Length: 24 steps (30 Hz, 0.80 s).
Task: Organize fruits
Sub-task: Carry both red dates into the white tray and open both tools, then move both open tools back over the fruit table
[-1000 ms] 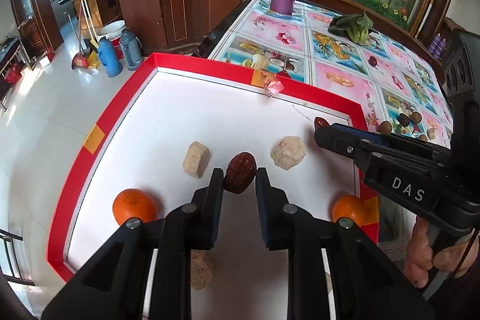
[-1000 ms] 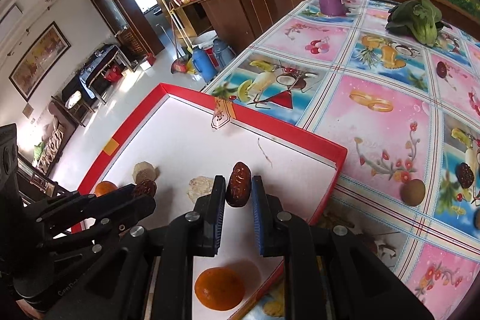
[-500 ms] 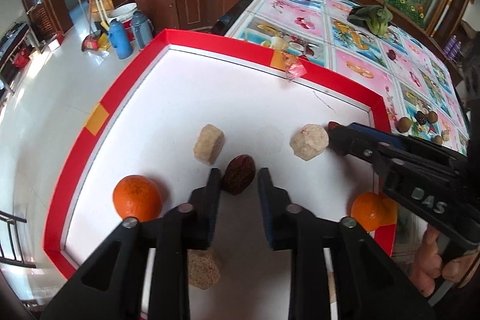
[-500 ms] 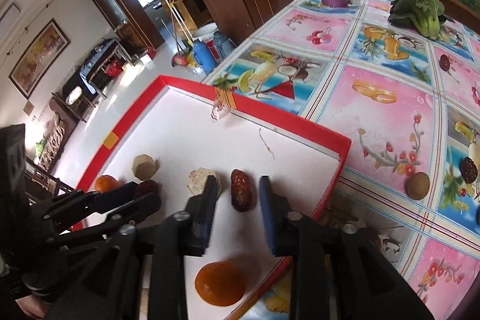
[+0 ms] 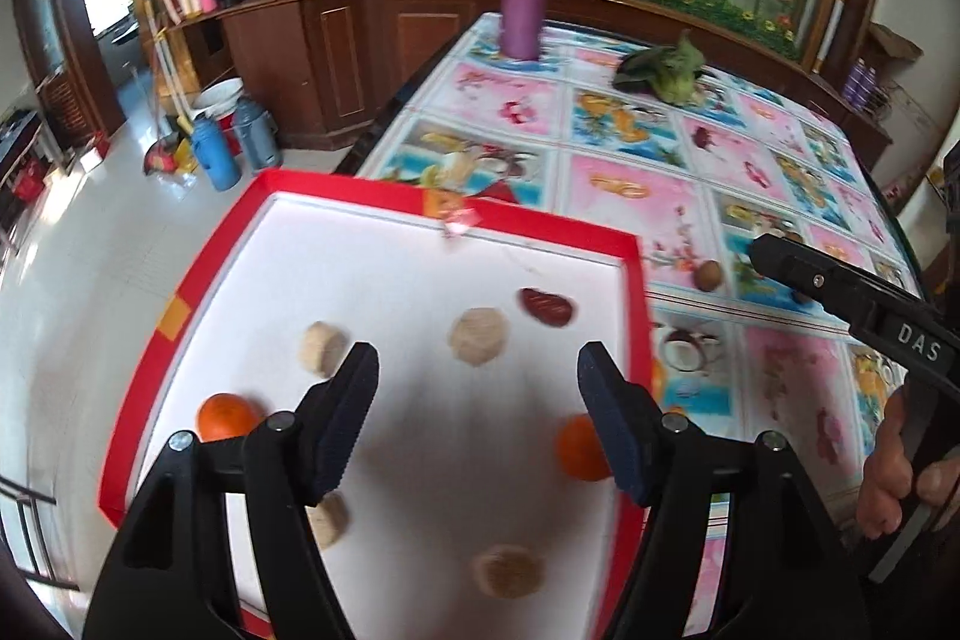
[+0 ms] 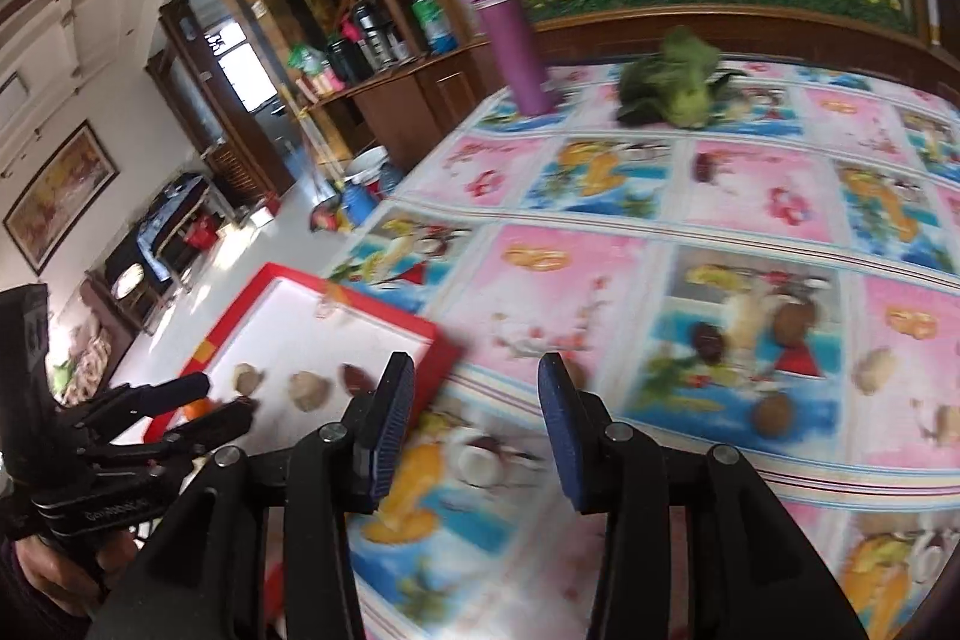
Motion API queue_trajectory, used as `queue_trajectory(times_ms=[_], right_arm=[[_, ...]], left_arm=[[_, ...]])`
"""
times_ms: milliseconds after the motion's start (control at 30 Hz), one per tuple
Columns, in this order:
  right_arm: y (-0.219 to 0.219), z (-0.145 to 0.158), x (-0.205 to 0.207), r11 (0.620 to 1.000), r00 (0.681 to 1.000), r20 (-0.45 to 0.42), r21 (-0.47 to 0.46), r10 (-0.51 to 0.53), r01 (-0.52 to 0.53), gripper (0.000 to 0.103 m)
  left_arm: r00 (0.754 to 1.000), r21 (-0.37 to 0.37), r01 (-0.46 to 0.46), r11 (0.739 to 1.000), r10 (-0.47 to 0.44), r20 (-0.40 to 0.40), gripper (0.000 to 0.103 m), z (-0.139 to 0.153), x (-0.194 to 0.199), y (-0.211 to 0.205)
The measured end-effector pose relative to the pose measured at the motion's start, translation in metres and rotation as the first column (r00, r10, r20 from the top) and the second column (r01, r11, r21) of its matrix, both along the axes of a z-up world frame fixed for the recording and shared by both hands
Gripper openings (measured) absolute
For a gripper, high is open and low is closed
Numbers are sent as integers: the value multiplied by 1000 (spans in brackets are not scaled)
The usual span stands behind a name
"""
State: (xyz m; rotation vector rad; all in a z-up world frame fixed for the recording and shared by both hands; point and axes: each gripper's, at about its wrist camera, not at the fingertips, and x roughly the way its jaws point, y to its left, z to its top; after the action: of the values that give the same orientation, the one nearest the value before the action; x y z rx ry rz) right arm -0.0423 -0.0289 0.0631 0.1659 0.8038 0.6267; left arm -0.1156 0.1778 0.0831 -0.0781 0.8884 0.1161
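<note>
A red-rimmed white tray (image 5: 540, 220) holds a dark red date (image 5: 545, 307), several beige lumps such as one (image 5: 478, 336) beside the date, and two oranges (image 5: 223, 417) (image 5: 579, 447). My left gripper (image 5: 480, 400) hangs above the tray's near half, wide open with nothing in it. My right gripper (image 6: 474, 400) is also wide open and empty. It is over the patterned tablecloth just right of the tray (image 6: 420, 328). The date (image 6: 354, 377) lies near the tray's right rim. Its black body (image 5: 840, 292) shows in the left wrist view, held by a hand.
Loose fruits lie on the tablecloth: brown round ones (image 6: 792, 319) (image 6: 771, 415), a dark date (image 6: 708, 340), a beige lump (image 6: 876, 370). A purple flask (image 6: 507, 34) and a green vegetable (image 6: 672, 82) stand at the far end. The floor drops off left of the tray.
Both grippers let go of their dates and opened wide. The left one drew back above the tray. The right one swung right, off the tray and over the tablecloth.
</note>
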Motion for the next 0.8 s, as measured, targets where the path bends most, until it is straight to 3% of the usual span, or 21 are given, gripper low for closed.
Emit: queue_trajectory(times_ms=[333,567,800], right_arm=[[-77,-32,11,987,990,-42,-95,-135,130,42],[-77,-47,21,977,986,-58,-155,-154,144,42],[-82,-52,34,975,981,-66,-142,-181,170,40]], left_arm=[[980,30,197,980,-197,-13,70,5,22,-76],[952,35,298,954,-295,-77,70,-15,54,-116],[950,22,297,955,-293,-112,70,-30,85,-126]])
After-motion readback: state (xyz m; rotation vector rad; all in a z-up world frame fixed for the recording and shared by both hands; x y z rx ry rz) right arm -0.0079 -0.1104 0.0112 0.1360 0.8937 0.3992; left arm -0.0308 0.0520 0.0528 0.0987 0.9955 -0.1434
